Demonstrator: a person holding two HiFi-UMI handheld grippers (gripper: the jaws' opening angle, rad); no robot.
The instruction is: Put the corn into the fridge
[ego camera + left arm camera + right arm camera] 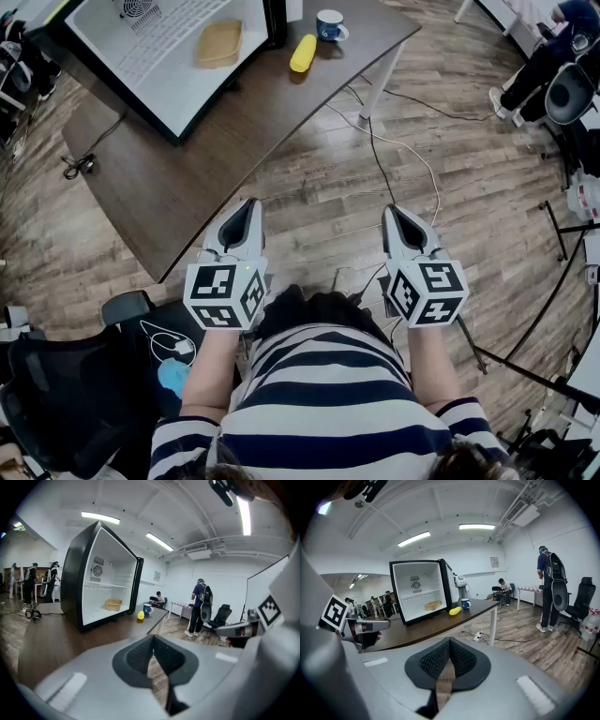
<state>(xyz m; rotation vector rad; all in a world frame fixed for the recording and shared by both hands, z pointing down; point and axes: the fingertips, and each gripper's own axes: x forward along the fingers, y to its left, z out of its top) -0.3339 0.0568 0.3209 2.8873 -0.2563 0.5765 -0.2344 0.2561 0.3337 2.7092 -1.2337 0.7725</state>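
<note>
Both grippers were held low in front of me, over the wood floor (487, 225), off the near edge of the desk (169, 178). Left gripper (248, 202): jaws pressed together at the tips, nothing between them; its own camera showed the same (153, 637), only floor visible in the slot behind the pads. Right gripper (392, 211): same, tips together and empty (450, 640). The two were side by side and well apart from each other, and neither touched the desk. The corn (303, 53) was well ahead of both, roughly between their lines, lying on the desk top outside the fridge (169, 66). From the left gripper it sat almost straight ahead, slightly left (140, 616); from the right gripper nearly dead ahead (455, 611). The fridge stood open, ahead and left of both grippers (72, 583) (419, 592), with the corn just off its right front corner. A tan basket (219, 43) sat on the fridge floor (113, 604) (432, 605). A blue mug (329, 25) stood just beyond and right of the corn, near it but not touching (147, 609) (465, 603). Cables (375, 141) ran across the floor ahead of the right gripper. A person with a backpack (551, 588) stood far off to the right (200, 606).
</note>
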